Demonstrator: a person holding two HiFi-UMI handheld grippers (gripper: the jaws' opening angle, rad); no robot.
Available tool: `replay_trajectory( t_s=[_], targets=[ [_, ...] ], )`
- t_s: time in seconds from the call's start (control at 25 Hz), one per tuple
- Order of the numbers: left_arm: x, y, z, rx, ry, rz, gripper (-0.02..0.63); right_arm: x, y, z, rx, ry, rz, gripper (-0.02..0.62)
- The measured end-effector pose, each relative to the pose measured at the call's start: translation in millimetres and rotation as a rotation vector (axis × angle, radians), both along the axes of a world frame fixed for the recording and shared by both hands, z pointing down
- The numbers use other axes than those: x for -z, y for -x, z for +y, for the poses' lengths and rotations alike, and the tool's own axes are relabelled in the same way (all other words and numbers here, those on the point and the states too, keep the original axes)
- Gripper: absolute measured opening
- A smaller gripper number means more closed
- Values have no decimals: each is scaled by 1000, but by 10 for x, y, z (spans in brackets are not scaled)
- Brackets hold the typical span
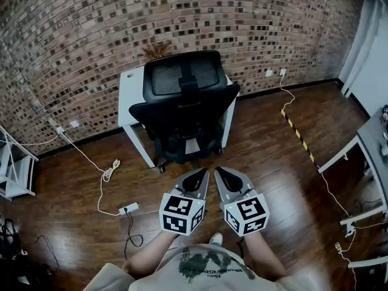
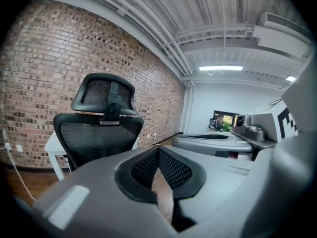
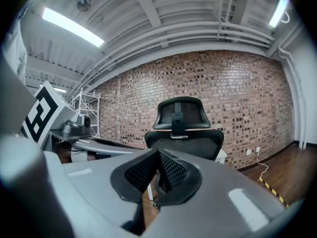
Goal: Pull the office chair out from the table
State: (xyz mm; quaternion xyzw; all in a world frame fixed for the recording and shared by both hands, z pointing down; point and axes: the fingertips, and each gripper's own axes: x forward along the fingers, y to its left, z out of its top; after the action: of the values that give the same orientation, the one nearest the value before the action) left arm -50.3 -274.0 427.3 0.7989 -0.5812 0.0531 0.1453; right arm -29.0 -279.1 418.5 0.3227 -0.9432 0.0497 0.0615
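Chair [image 1: 185, 102] dead ahead, backrest facing, seat under table [image 1: 128, 96]. Left gripper [image 1: 204, 173] and right gripper [image 1: 220, 172] side by side, equally near, short of chair. Both jaws pressed together, empty.

Black all over office chair [image 1: 185, 102], mesh weave on back and headrest. White on table [image 1: 128, 105]. Red-brown on brick wall [image 1: 73, 35], flecked with darker and paler bricks. Dark glossy brown on plank floor [image 1: 273, 180]. Yellow-black stripes on floor tape [image 1: 297, 133]. White on cables [image 1: 108, 173]. Grey on left gripper [image 1: 205, 171] and right gripper [image 1: 219, 170], black dimpled pads [image 2: 173, 170], white cubes [image 1: 182, 214] with black square markers. White on ceiling [image 3: 163, 14].
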Motion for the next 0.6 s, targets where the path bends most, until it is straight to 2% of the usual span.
replay_trajectory(
  t_s=[0.24,0.6],
  targets=[
    [22,-33,-332,70,-9,-18,14,30,-50,-346,90,-11,0,28],
    [155,181,-649,183,-21,-19,15,159,1,-750,180,-43,-9,28]
  ],
)
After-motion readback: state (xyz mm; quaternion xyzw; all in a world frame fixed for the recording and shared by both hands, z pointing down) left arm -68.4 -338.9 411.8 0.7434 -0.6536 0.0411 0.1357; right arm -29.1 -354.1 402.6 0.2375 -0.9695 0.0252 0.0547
